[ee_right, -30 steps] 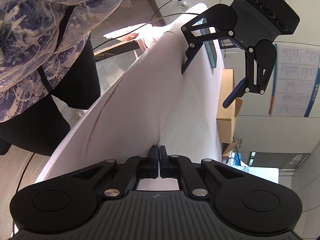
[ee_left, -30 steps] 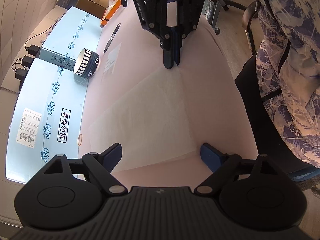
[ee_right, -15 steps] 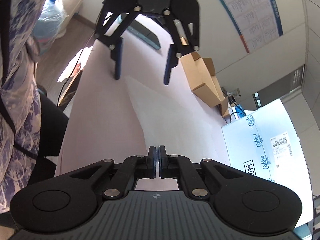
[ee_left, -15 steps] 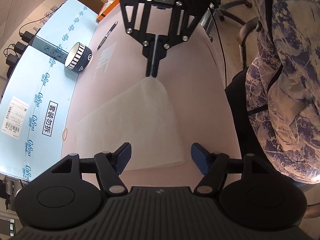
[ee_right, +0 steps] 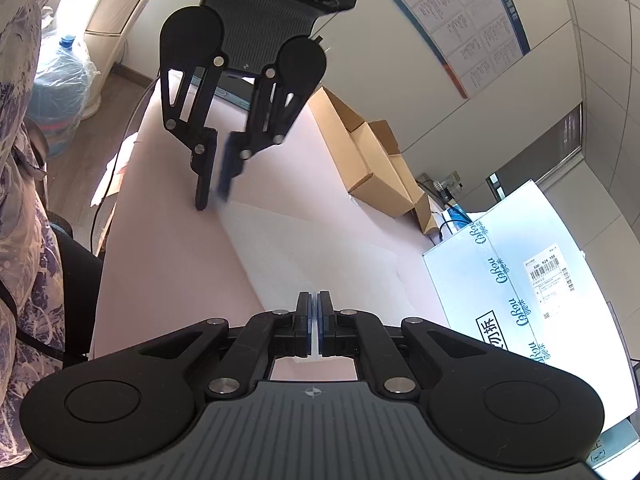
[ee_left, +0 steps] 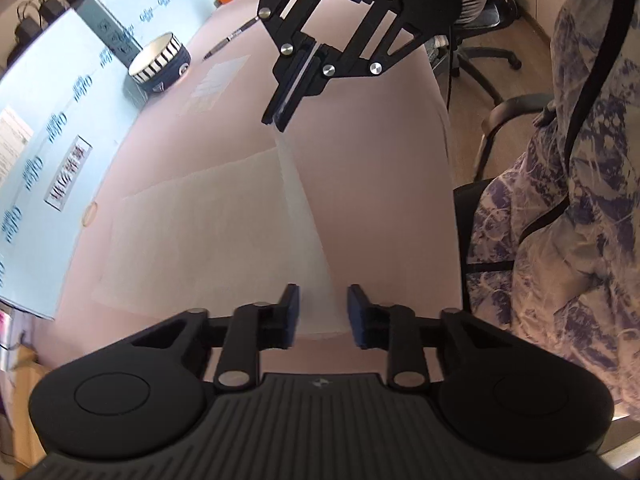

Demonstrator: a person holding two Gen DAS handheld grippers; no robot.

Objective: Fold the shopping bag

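L fingers (ee_left: pixel 290 312) narrowed, small gap round blurry bag (ee_left: pixel 208 240) edge, R fingers (ee_right: pixel 304 316) clamped on bag corner

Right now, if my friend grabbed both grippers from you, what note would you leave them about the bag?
Right gripper: shut on one corner of the shopping bag, lifting it off the pink table.
Left gripper: jaws closing, the bag's next corner between them, not pinched yet.
Bag: otherwise flat on the table.
Done: both corners reached.
Left: finish the left pinch, then probably carry that edge across to fold.
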